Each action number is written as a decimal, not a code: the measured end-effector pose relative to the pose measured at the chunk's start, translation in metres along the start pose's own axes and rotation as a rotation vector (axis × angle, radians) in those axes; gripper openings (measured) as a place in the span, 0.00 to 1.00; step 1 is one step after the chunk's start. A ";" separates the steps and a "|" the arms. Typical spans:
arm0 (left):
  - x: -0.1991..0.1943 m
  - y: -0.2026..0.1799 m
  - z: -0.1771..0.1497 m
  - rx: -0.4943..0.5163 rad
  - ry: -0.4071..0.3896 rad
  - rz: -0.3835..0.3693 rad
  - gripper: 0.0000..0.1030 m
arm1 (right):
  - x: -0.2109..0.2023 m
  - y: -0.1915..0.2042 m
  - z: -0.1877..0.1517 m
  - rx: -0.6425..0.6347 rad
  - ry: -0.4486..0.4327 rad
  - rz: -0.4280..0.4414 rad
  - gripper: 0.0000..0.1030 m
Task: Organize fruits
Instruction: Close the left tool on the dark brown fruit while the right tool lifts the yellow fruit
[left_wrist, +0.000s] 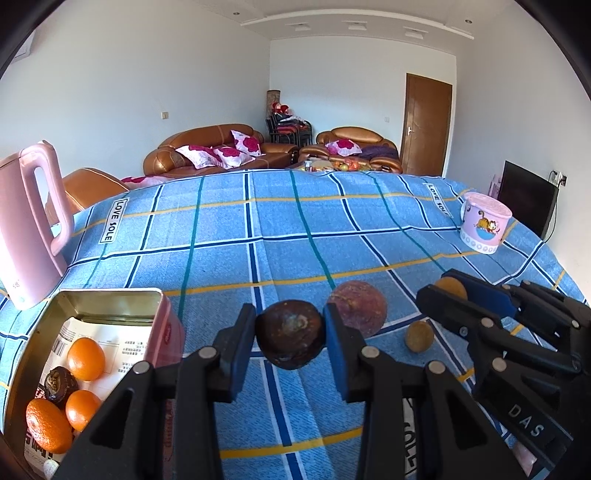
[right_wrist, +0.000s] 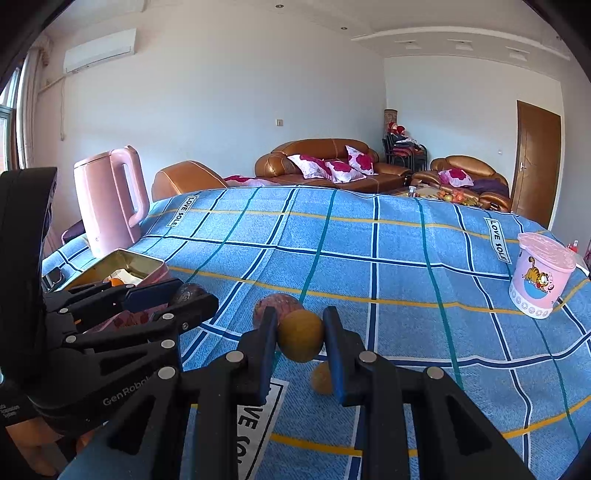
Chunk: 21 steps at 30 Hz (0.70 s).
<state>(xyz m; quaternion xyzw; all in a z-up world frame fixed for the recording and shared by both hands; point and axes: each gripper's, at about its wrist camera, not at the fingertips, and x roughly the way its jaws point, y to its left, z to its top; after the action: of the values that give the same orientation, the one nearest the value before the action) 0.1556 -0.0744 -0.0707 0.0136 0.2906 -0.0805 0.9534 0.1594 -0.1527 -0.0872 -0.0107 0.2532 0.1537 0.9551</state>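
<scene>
Left wrist: left claw (left_wrist: 290, 332) grips dark fruit (left_wrist: 290, 334); right claw (right_wrist: 301, 336) clamps yellow fruit (right_wrist: 301, 335).

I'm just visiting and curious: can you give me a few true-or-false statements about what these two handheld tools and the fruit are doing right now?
1. The left tool grips a dark brown fruit. True.
2. The right tool is empty. False: it is shut on a yellow-brown fruit.
3. The metal tin already holds oranges. True.
4. The pink kettle lies on its side. False: it stands upright on the blue checked cloth.
5. A purplish round fruit still sits on the cloth. True.
</scene>
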 end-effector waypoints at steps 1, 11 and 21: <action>-0.001 0.000 0.000 0.001 -0.006 0.003 0.38 | 0.000 0.000 0.000 0.000 -0.003 0.000 0.26; -0.010 -0.001 -0.001 0.009 -0.057 0.019 0.38 | -0.007 0.000 -0.001 -0.004 -0.041 0.003 0.26; -0.017 -0.002 -0.001 0.011 -0.092 0.028 0.38 | -0.015 0.001 -0.002 -0.012 -0.081 0.001 0.26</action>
<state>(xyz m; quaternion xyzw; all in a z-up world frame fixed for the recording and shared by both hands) 0.1408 -0.0739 -0.0623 0.0194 0.2457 -0.0693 0.9667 0.1463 -0.1565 -0.0817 -0.0099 0.2136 0.1562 0.9643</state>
